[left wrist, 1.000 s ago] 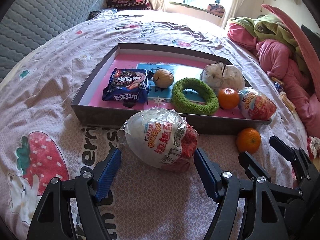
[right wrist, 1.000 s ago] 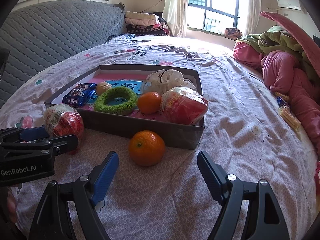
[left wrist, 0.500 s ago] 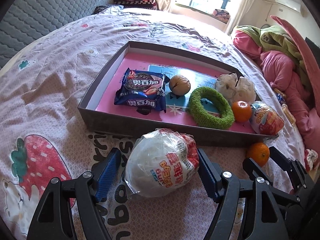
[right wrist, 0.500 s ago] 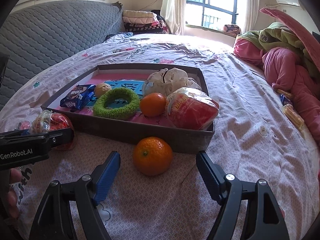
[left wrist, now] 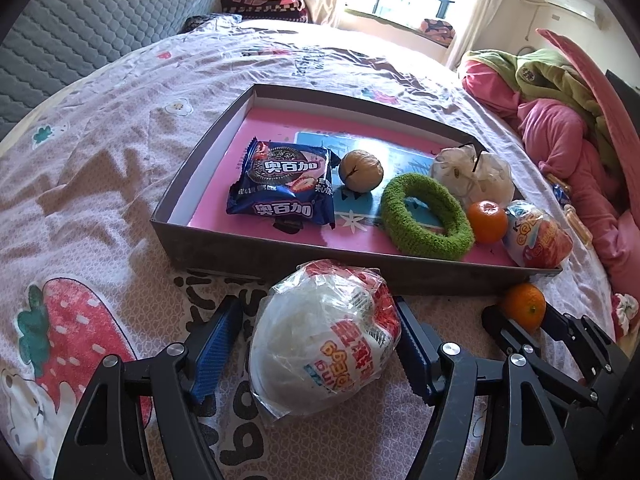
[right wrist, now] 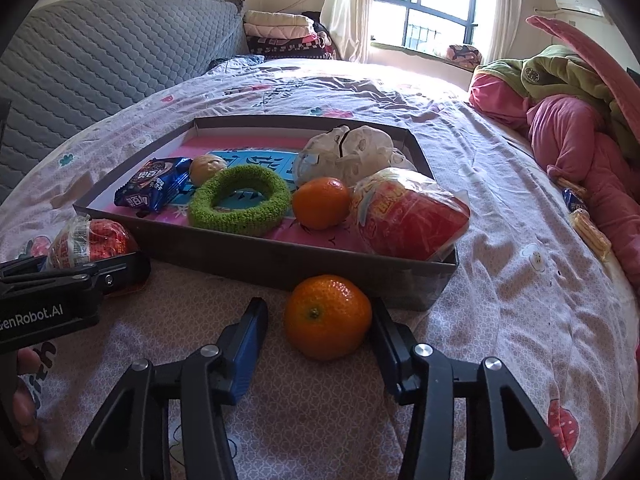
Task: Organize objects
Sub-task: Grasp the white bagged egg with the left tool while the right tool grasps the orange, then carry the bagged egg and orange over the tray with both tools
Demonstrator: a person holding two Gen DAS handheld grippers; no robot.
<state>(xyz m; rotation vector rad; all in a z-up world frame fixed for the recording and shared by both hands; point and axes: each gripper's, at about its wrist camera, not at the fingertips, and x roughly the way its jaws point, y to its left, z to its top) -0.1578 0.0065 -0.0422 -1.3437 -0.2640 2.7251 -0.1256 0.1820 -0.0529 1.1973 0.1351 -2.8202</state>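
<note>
We see the left tongs [left wrist: 318, 344] spread around the wrapped egg [left wrist: 324, 336] on the bed [left wrist: 100, 168], right pad touching it, left pad apart. Right tongs [right wrist: 318, 338] spread around the orange [right wrist: 327, 317], just before the tray [right wrist: 256, 258].

Sunlit barred window [right wrist: 424, 4] behind, grey quilted headboard [right wrist: 100, 60] left, pink patterned bedsheet [right wrist: 500, 264] everywhere, folded blankets [right wrist: 286, 34] stacked.
</note>
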